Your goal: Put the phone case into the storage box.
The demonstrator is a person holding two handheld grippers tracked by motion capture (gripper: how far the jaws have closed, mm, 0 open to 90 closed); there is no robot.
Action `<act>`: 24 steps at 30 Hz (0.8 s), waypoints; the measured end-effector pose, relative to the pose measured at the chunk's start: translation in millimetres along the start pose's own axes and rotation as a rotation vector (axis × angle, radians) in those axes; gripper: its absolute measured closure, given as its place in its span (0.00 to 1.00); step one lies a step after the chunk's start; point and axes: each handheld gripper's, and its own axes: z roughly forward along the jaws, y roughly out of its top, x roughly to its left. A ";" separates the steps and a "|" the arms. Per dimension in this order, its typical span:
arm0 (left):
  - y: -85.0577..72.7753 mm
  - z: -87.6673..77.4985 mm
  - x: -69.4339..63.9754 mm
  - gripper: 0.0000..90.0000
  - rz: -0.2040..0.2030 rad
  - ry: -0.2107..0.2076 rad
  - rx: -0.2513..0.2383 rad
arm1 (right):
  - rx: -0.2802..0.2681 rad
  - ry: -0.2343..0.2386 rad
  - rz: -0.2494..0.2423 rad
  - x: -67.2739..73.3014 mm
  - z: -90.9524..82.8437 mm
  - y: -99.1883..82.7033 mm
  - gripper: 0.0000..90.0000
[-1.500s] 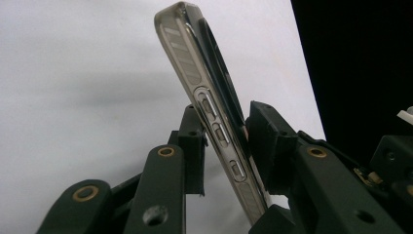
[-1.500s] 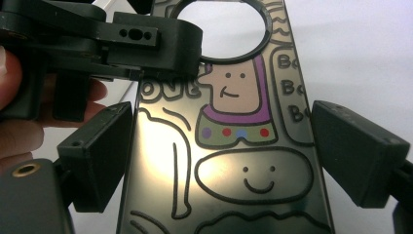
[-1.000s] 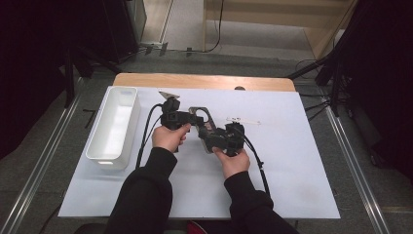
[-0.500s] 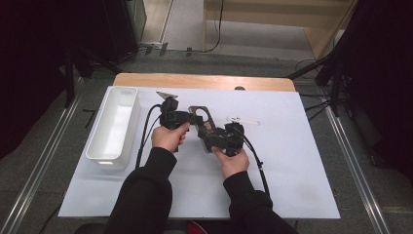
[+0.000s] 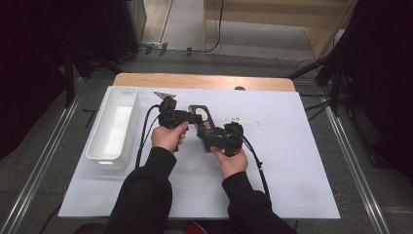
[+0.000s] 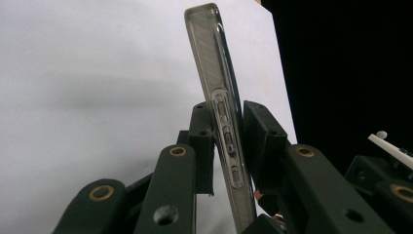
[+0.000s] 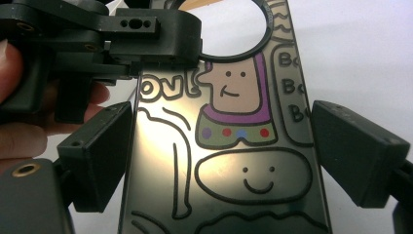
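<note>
A clear phone case (image 5: 204, 127) printed with cartoon figures is held above the table between both grippers. In the left gripper view the case (image 6: 216, 73) stands edge-on between the jaws of my left gripper (image 6: 228, 126). Those jaws have just been closing and both pads now press its faces. My left gripper (image 5: 194, 117) comes in from the left near the case's camera hole. My right gripper (image 7: 221, 156) spans the case's (image 7: 234, 146) width, a pad against each long edge. From the lower right, that right gripper (image 5: 212, 139) holds the case's near end.
A long white tray (image 5: 114, 122) stands at the left of the white sheet (image 5: 292, 161) covering the wooden table (image 5: 204, 80). A thin white strip (image 5: 242, 120) lies just right of the grippers. Dark stands and cables flank the table.
</note>
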 end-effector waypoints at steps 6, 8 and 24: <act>0.1 -0.7 0.5 0.84 -0.002 -0.019 -0.005 | -0.006 0.000 -0.002 0.6 0.2 -0.1 0.12; 0.2 -0.5 0.4 0.84 -0.006 -0.019 -0.009 | -0.005 -0.001 0.000 0.6 0.4 -0.2 0.12; 0.3 -0.8 -1.1 0.86 0.000 -0.032 -0.018 | -0.011 0.000 -0.003 0.6 0.7 -0.2 0.12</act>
